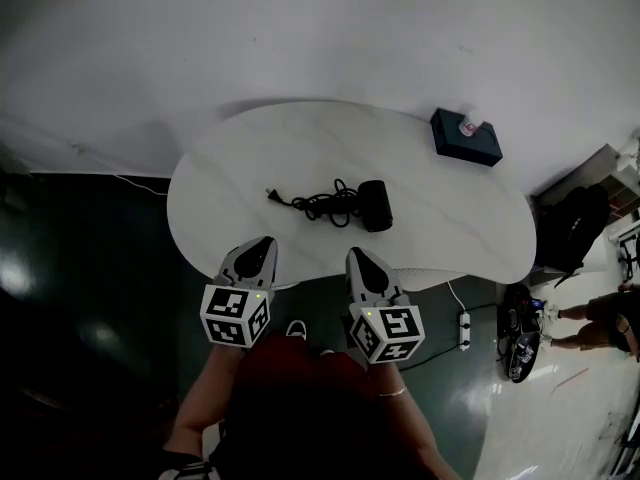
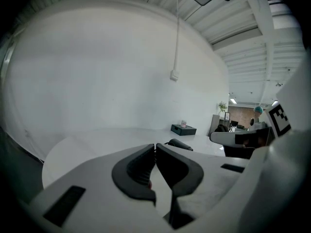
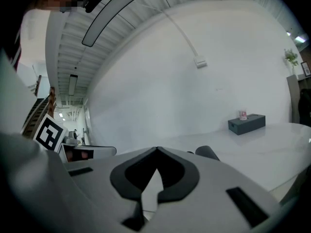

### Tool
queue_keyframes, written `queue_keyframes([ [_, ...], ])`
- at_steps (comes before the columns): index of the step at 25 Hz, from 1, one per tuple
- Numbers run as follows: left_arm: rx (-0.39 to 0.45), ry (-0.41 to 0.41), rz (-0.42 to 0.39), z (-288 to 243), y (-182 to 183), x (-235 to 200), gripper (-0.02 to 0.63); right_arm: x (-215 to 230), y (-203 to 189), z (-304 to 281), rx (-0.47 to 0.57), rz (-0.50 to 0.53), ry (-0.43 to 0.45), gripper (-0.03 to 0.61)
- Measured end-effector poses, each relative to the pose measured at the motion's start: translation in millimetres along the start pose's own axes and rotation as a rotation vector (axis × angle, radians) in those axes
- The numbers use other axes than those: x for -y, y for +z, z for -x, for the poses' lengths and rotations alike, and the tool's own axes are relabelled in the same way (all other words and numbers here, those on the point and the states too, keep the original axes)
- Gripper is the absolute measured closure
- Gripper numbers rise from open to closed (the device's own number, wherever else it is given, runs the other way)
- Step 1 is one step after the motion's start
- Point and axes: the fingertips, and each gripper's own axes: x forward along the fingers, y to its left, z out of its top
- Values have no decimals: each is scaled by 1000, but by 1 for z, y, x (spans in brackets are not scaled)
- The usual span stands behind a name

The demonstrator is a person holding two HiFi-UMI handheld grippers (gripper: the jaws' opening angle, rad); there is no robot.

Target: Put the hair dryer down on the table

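The black hair dryer (image 1: 375, 206) is seen lying on the white tabletop (image 1: 450, 218), held by neither gripper. It is placed ahead of both grippers and well apart from them, somewhat nearer to the right gripper (image 1: 358, 256) than to the left gripper (image 1: 262, 243). Its black cord (image 1: 322, 204) is bunched in a loose coil just beside it, on the side toward the left gripper, and the plug (image 1: 272, 196) is laid out beyond the coil, roughly straight ahead of the left gripper.

Both grippers are held at the near edge of the tabletop, side by side and apart from each other, pointing toward the hair dryer. In the left gripper view the jaws of the left gripper (image 2: 155, 147) are shown pressed together with nothing between them; the hair dryer (image 2: 179, 143) is seen just past them, a little to their right. In the right gripper view the jaws of the right gripper (image 3: 156, 150) are met at the tips and nothing is gripped; the hair dryer (image 3: 208, 152) is partly seen beyond them, to their right.

A dark tissue box (image 1: 466, 136) is set farther off on the tabletop, beyond the hair dryer and to the right of both grippers.
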Motion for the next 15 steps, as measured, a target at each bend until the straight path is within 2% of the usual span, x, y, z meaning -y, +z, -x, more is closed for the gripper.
queue_keyframes([
  [15,-19,68,7,58,-32,53,580,-7,-11,72,6,4,69,563],
])
